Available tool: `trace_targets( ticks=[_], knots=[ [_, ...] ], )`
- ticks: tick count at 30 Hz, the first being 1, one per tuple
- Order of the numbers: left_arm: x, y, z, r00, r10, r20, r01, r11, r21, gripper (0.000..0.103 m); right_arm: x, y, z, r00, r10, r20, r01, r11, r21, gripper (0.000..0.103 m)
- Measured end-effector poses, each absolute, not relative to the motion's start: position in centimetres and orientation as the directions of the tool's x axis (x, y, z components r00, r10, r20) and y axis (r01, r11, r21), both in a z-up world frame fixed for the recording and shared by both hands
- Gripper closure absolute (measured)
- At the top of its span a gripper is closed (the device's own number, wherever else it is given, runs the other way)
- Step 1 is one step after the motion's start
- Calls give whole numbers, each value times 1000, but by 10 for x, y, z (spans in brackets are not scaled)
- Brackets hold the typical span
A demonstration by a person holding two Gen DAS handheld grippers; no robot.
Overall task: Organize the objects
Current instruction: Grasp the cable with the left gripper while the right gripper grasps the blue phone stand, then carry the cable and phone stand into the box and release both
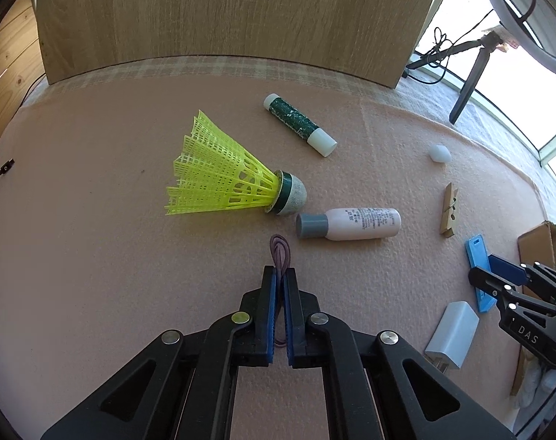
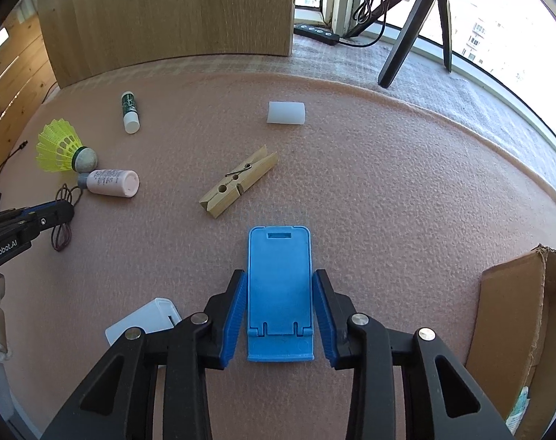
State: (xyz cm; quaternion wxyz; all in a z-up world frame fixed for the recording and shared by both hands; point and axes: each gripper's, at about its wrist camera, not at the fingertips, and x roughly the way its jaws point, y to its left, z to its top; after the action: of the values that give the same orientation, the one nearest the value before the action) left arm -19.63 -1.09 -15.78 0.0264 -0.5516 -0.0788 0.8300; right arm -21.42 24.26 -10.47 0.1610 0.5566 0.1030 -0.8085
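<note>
- Left gripper (image 1: pixel 280 275): clamped on a purple hair tie (image 1: pixel 280 253), loop poking out past the tips, the rest trailing between the pads down to the pink felt mat (image 1: pixel 94 256).
- Right gripper (image 2: pixel 279 308): straddling a blue folding phone stand (image 2: pixel 279 286) that lies flat on the mat; pads just beside its long edges, a sliver of gap on each side, so not yet gripping.
- Step in hand, by judgement: two pickups at once, the tie already taken, the stand about to be pinched.
- Just beyond the left tips: grey-capped white bottle (image 1: pixel 349 224) and yellow shuttlecock (image 1: pixel 226 176), touching or nearly so; green glue stick (image 1: pixel 300 124) farther off.
- Ahead of the right tips: wooden clothespin (image 2: pixel 239 187), then a small white cap (image 2: pixel 286 113); white charger plug (image 2: pixel 145 321) just beside the left finger.
- Cardboard box (image 2: pixel 516 315) at the right edge of the mat, likely the place for collected items.
- Next move, by judgement: closing squarely on the stand's edges and lifting level, since thin flat plastic can slip or tilt; lifting the tie clear without snagging the bottle cap.
</note>
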Motion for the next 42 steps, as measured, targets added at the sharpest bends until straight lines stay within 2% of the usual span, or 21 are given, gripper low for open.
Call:
trace_targets(
  ticks=[8,17,29,42],
  knots=[
    [-176,-14,-132,-433,153,-889,17,-984,-177,100,-196,269,-92,-349,-183,-919,338,-939,59,70],
    [-163,16,-89,-484,224,-846,-69,-974,-218,100,-166,315,-49,-427,-226,-875,293,-951,103,70],
    [-158,116,-59,-479,345,-807,-258,-934,-246,100,-116,408,-14,-517,-180,-837,139,-982,125,70],
    [-147,254,-51,-407,462,-788,-467,-847,-255,100,-78,486,-12,-545,-77,-835,1,-996,91,70]
  ],
)
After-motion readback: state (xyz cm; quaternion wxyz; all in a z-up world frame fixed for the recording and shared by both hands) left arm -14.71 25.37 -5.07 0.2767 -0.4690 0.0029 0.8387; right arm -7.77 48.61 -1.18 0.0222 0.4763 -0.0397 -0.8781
